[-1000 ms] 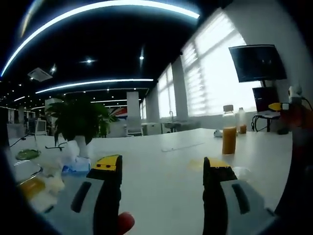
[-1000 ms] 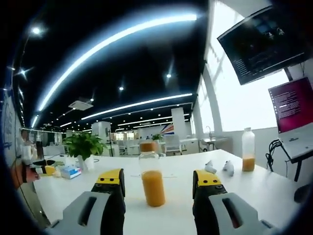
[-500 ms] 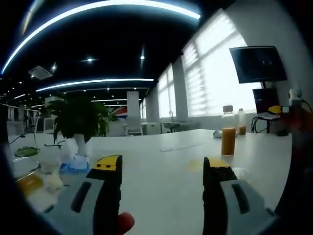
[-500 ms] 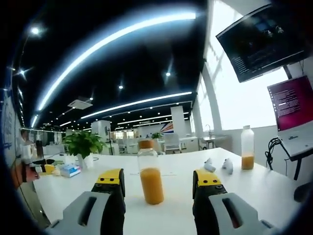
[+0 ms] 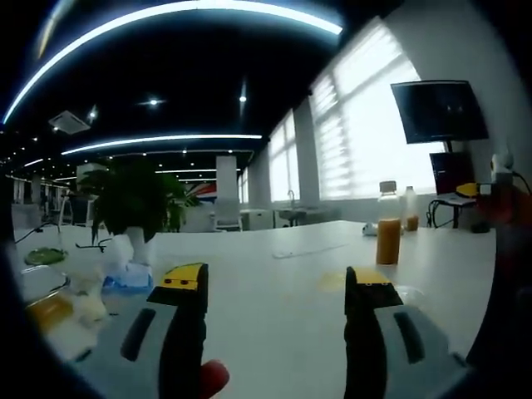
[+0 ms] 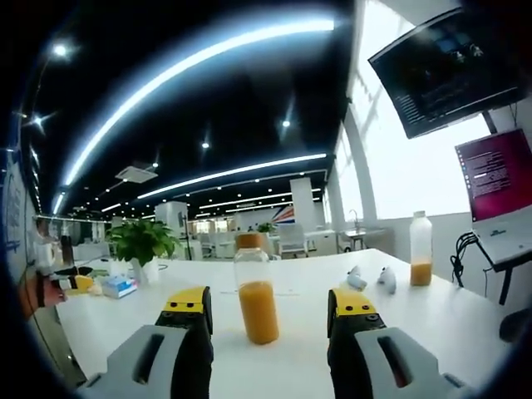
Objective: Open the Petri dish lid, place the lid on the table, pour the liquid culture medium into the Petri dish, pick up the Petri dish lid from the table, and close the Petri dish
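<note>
My left gripper (image 5: 274,278) is open over the white table (image 5: 274,332), with nothing between its yellow-tipped jaws. A glass bottle of orange liquid (image 5: 388,233) stands further off to the right. A faint clear round dish (image 5: 409,293) lies beside the right jaw. My right gripper (image 6: 268,303) is also open and low over the table. The same cork-stoppered bottle of orange liquid (image 6: 258,291) stands upright just beyond its jaws, in line with the gap and untouched.
A second, part-filled bottle (image 6: 421,249) stands at the far right. A potted plant (image 5: 133,208) and a blue box (image 5: 129,278) sit to the left. A dish with orange contents (image 5: 50,307) is at the near left. A monitor (image 6: 449,71) hangs above a laptop screen (image 6: 499,179).
The right gripper view has drifted slightly, so the bottle sits a touch higher and further left. Nothing on the table has moved, and both grippers stay open.
</note>
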### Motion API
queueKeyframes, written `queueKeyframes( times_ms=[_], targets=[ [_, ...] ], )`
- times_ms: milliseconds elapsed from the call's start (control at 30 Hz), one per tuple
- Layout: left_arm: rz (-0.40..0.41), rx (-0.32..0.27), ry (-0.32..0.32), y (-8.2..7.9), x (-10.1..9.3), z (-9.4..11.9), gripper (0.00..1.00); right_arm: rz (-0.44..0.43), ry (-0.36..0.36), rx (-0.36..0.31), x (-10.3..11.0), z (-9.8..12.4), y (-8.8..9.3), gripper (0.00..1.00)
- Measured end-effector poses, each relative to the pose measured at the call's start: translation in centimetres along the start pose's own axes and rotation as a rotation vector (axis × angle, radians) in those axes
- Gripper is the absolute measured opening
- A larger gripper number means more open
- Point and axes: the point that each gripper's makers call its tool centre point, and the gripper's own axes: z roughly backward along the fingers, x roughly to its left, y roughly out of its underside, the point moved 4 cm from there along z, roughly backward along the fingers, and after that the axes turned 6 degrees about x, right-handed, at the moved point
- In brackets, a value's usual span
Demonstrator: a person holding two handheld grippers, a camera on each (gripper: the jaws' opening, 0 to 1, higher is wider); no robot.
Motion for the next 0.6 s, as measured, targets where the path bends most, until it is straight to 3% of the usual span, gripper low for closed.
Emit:
queueKeyframes(
  times_ms=[600],
  targets=[
    [0.014, 0.004, 0.012, 0.43, -0.13, -0.24, 0.58, 0.007, -0.002, -0.001, 0.14, -0.21, -0.37, 0.5]
  ],
)
